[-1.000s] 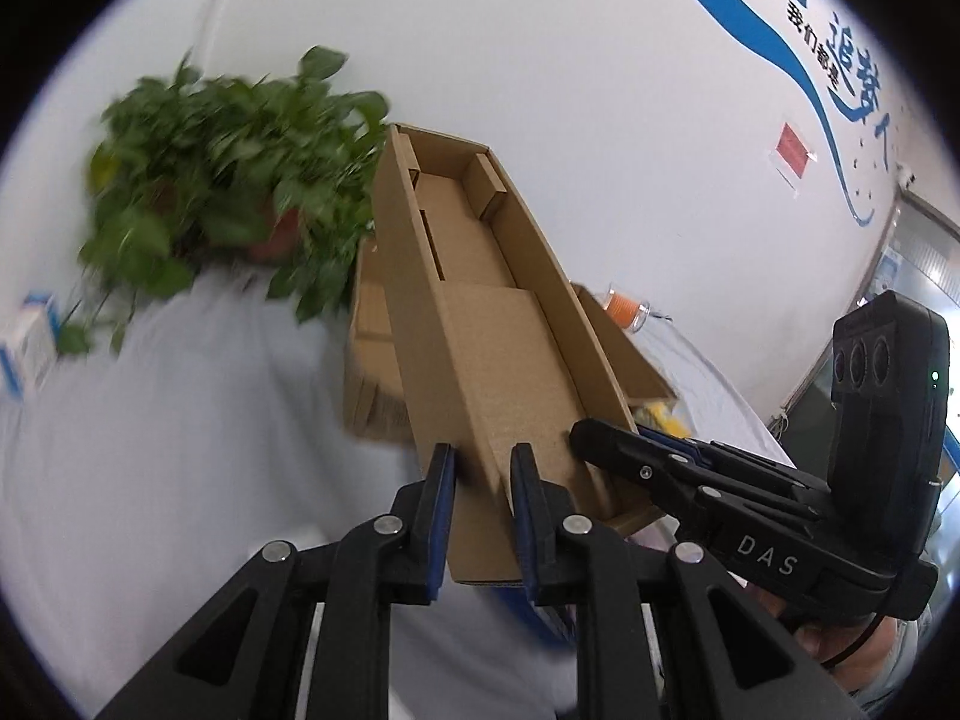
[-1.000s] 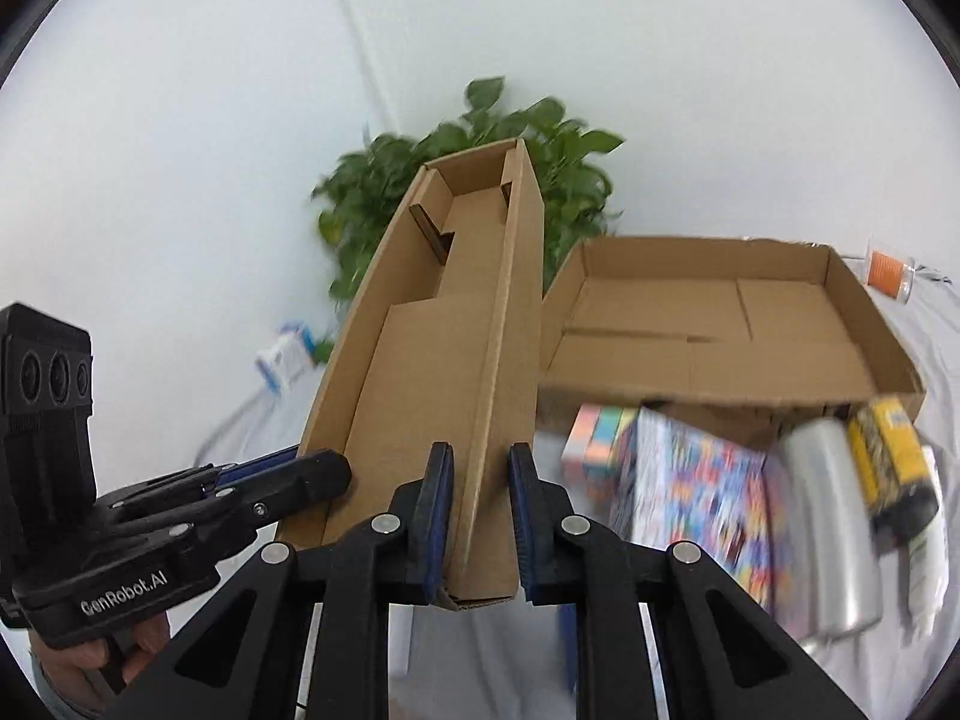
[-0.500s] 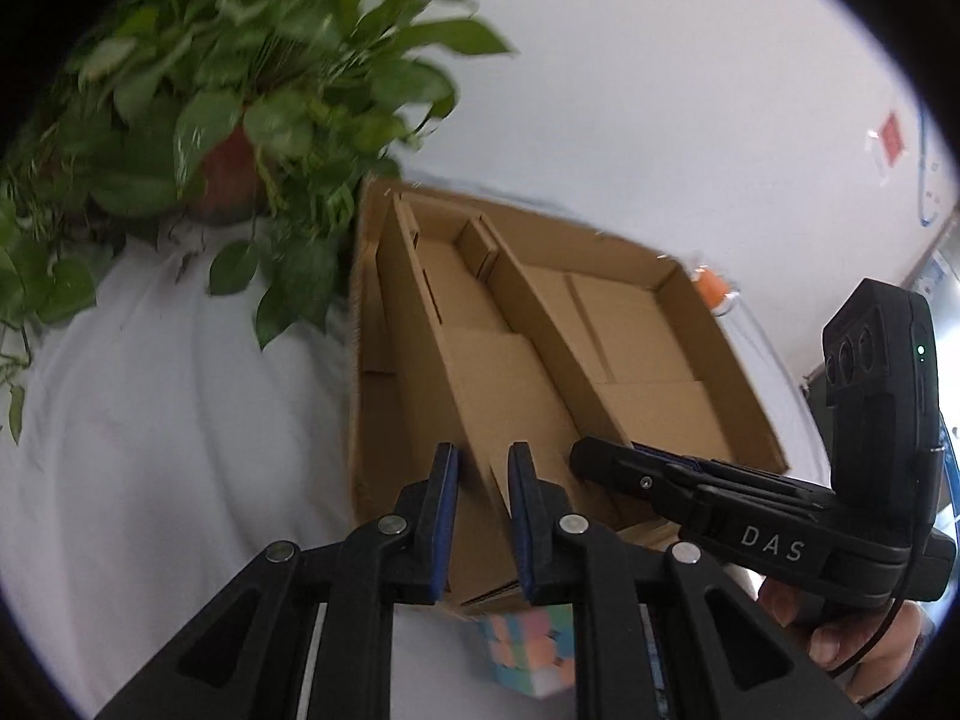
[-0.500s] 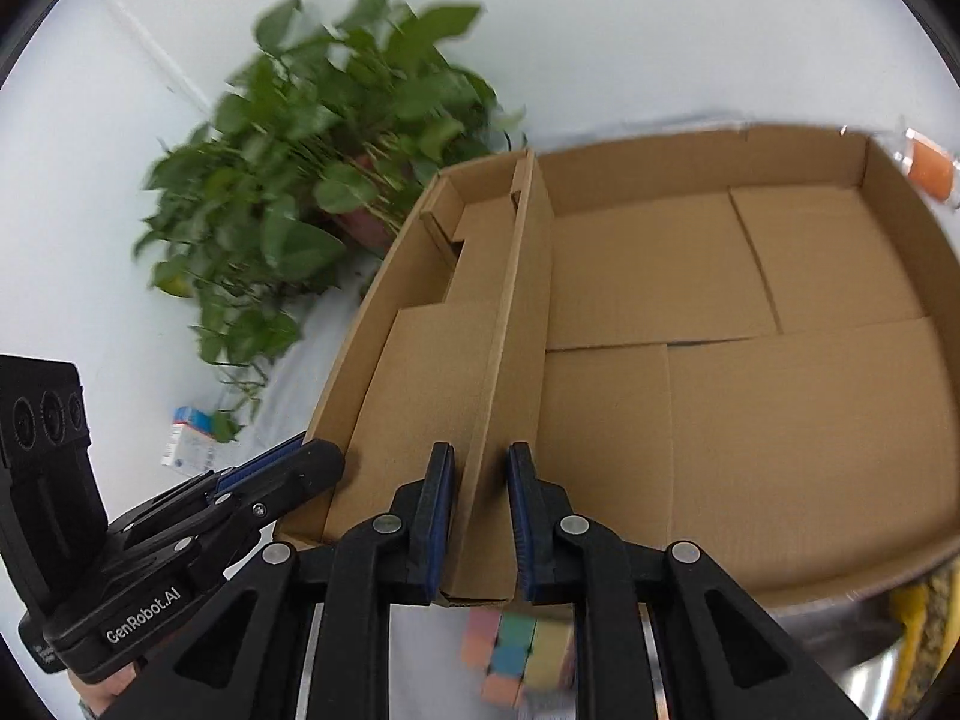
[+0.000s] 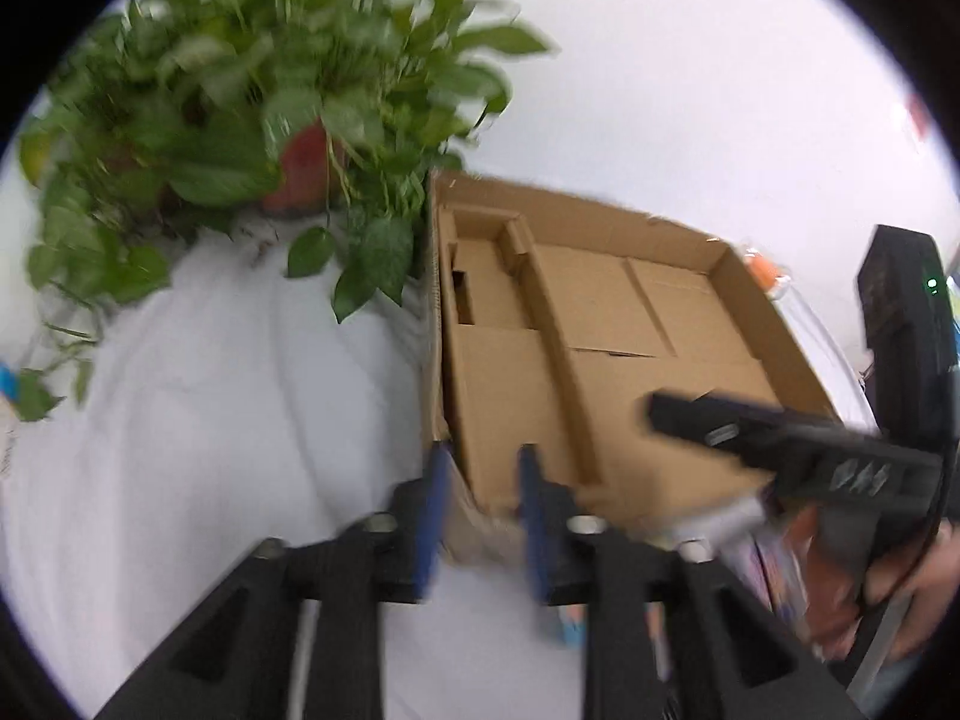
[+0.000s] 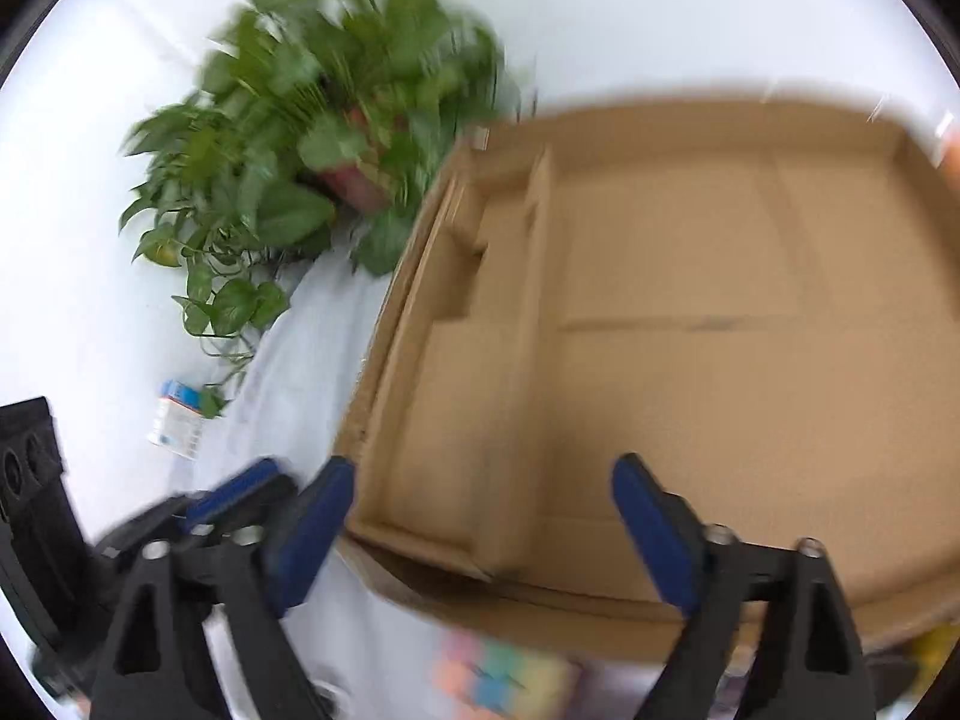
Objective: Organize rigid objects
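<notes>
A narrow cardboard insert tray [image 5: 498, 384] sits inside the left side of a large open cardboard box [image 5: 672, 312] on the white cloth. It shows in the right wrist view too [image 6: 474, 372], within the box [image 6: 750, 312]. My left gripper [image 5: 480, 480] is part open, its jaws astride the box's near-left corner and no longer pinching it. My right gripper [image 6: 480, 504] is wide open over the box's near edge, holding nothing. A colourful cube [image 6: 498, 684] lies in front of the box. The frames are blurred.
A potted green plant [image 5: 270, 102] stands behind and left of the box, leaves touching its corner. A small blue-white carton [image 6: 177, 420] lies at the left. A silver can and colourful items [image 5: 774, 546] lie by the box's near right.
Both grippers held the insert tray, lowered it into the box's left side, then opened and released it. The right gripper opened wide; both pull back slightly.
</notes>
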`<state>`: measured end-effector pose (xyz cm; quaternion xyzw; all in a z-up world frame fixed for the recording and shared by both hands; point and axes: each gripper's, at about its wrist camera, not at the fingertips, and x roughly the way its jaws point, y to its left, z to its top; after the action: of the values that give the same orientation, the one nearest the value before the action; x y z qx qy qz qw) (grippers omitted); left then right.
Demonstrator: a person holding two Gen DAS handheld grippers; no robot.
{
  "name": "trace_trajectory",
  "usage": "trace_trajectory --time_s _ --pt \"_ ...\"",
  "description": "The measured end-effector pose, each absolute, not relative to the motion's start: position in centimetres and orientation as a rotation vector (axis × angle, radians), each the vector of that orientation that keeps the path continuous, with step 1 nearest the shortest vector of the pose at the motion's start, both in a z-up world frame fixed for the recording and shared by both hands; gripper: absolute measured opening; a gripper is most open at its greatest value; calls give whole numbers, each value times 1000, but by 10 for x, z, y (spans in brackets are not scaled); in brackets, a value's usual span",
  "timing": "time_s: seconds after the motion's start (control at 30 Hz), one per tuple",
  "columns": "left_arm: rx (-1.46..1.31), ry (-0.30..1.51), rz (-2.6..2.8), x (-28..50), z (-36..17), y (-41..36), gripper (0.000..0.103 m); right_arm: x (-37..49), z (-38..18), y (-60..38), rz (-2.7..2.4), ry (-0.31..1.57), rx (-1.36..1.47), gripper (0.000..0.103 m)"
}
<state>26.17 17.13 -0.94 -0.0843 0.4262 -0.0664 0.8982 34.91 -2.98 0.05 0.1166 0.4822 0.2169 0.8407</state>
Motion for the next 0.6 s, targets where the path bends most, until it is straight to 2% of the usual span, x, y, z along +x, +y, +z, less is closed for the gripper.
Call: trace_trajectory --time_s 0.03,0.07,0.17,0.3,0.4,0.47,0.5,0.53,0.57,0.6 --pt "-173 850 -149 242 -5 167 76 330 12 -44 465 970 214 99" --pt "-181 824 -159 225 -2 163 85 309 23 -60 452 912 182 101" --pt "-215 784 -187 180 -3 144 88 237 45 -109 438 796 108 102" --pt "-338 890 -365 155 -22 109 87 154 46 -152 560 791 156 102" --pt "-354 958 -437 157 -40 81 86 108 33 -166 657 840 218 102" --pt "-350 999 -429 161 -51 68 81 86 22 -171 721 875 285 102" --pt "-354 1019 -434 164 -57 64 73 80 16 -171 734 889 308 102" --pt "-353 1035 -430 168 -62 60 58 73 7 -175 733 916 338 102" --pt "-337 1048 -428 171 -65 56 49 70 -2 -176 722 937 358 102" --pt "-321 1058 -427 173 -68 54 46 68 -12 -180 716 969 400 102"
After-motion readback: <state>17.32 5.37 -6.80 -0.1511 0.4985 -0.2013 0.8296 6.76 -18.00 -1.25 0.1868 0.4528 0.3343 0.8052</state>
